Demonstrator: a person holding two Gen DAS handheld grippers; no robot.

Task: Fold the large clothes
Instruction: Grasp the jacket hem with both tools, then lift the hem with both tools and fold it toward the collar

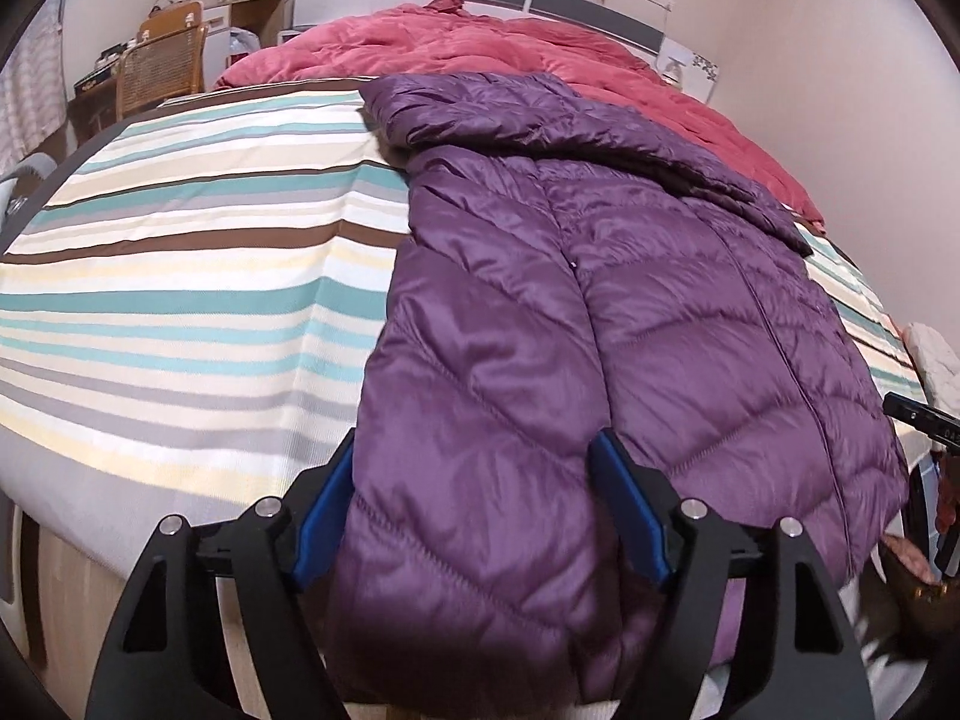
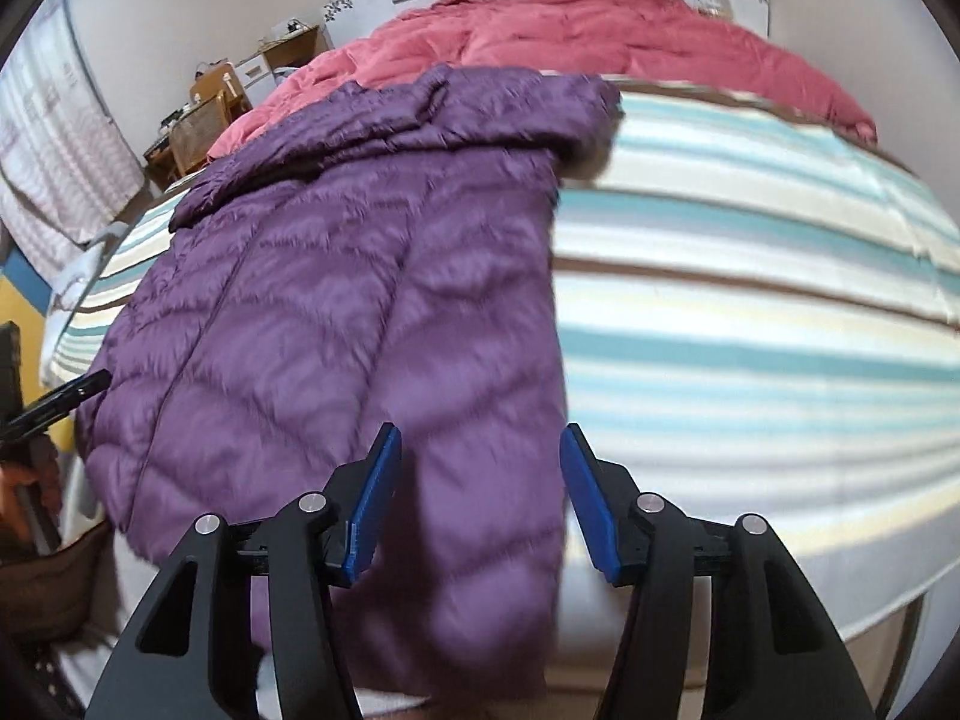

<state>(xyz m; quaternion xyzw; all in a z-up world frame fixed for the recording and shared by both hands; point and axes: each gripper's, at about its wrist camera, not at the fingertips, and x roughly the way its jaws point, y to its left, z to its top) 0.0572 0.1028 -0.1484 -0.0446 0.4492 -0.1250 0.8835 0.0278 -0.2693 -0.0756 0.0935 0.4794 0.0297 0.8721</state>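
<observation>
Blue-padded left tongs (image 1: 480, 504) fill the bottom of the left wrist view, jaws spread wide astride the hem of one purple quilted down jacket (image 1: 600, 312), pads flanking the fabric without pinching it. Right tongs (image 2: 477, 498) sit low in the right wrist view, also gaping, one pad over the jacket's hem (image 2: 336, 324), the other over the striped bedsheet (image 2: 750, 312). One jacket lies flat on the bed, its collar toward the top of the frame, against one crumpled pink duvet (image 1: 480, 42). Only the left view shows a wicker chair (image 1: 159, 66) clearly at upper left; the right view is motion-blurred.
</observation>
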